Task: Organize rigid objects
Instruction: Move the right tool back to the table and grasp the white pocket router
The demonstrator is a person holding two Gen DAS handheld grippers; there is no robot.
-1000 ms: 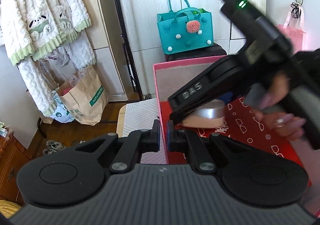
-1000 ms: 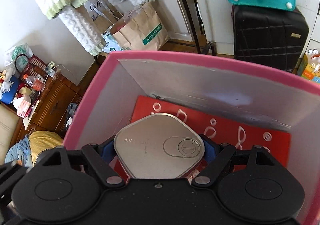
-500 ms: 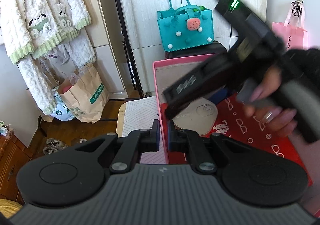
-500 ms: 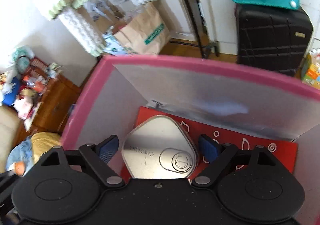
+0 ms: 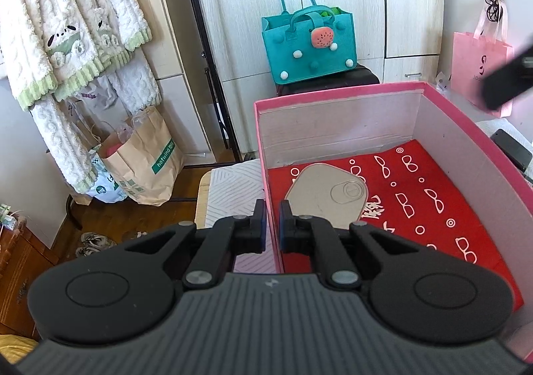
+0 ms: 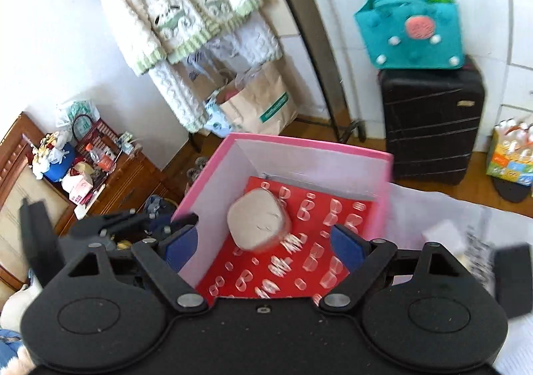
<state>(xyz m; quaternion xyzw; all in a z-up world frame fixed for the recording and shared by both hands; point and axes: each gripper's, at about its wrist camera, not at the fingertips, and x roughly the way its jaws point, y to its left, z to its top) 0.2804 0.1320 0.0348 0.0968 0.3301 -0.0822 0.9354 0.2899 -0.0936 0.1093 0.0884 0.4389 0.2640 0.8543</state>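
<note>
Pink box (image 5: 336, 98), open-topped, with pale inner walls and a red patterned sheet (image 5: 433, 195) covering its floor. The left gripper (image 5: 270, 225) is clamped shut on the box's left wall near the front corner, one finger outside and one inside, steadying it. The right gripper (image 6: 263, 243) hangs above the box with its blue-padded jaws spread wide and nothing between them; in the left wrist view only a dark blurred part of it shows at the right edge. The silver rounded case (image 5: 328, 193) lies flat on the red sheet, in the box's left half close to the left wall, free of both grippers. Judged from this, the case is placed and the step in hand is withdrawal. To do it well, lift the right gripper straight out, clear of the box's rim, while the left hold keeps the box from shifting or tipping.
</note>
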